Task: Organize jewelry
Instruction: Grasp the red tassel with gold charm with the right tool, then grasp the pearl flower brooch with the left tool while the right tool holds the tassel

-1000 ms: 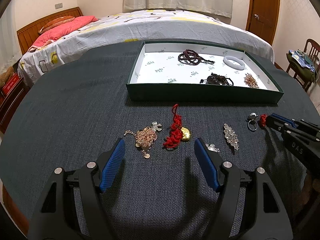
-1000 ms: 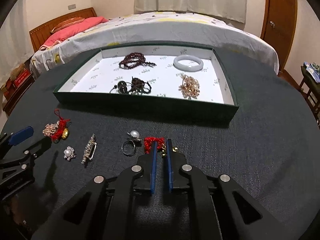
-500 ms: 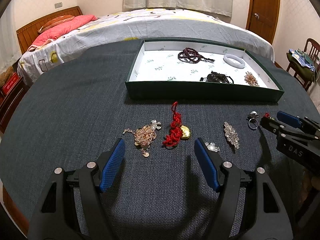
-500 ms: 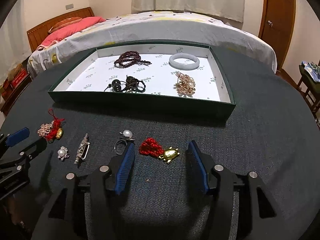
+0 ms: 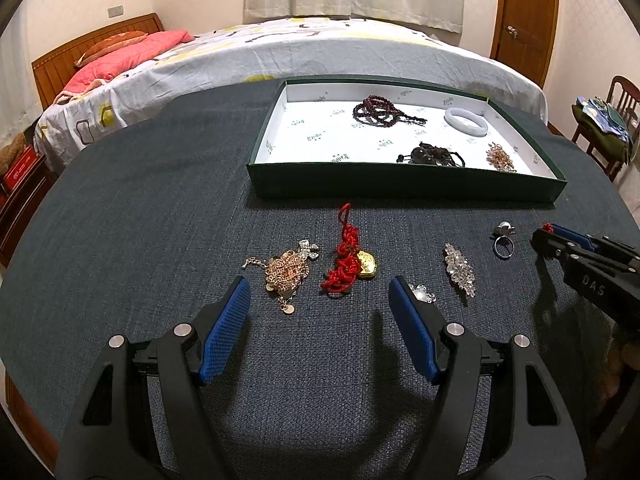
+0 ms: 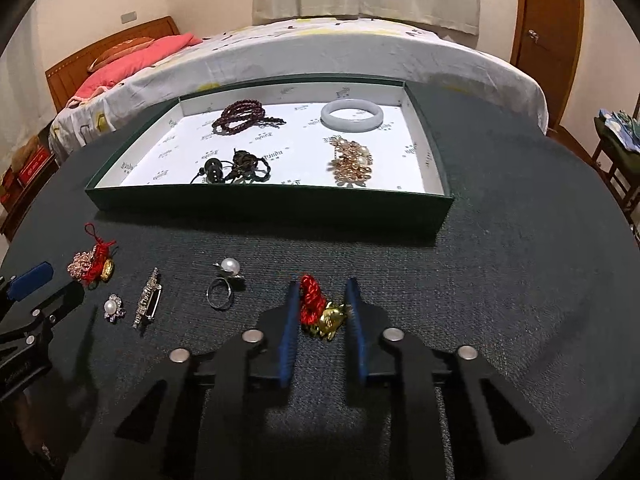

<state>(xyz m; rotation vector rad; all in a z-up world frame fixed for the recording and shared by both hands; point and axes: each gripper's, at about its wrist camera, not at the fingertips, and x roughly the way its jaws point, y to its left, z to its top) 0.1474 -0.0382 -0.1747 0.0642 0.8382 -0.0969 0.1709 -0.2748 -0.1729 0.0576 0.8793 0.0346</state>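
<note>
The right gripper (image 6: 322,300) is narrowing again — shut a second ago, wide half a second back, its fingers (image 6: 289,322) now flank the red-knot charm (image 6: 318,312) with gaps both sides. It has pushed forward over the charm — in the left view only a red tip (image 5: 547,227) shows past it.

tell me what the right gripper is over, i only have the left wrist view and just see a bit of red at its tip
observer: a red knotted cord charm lies between the fingers of the right gripper, jaws open around it.
operator: anything on the cord
observer: a gold pendant at its near end, also between the fingers.
operator: is the pearl ring in the way
observer: no, the pearl ring lies outside the jaws, left of the left finger.
</note>
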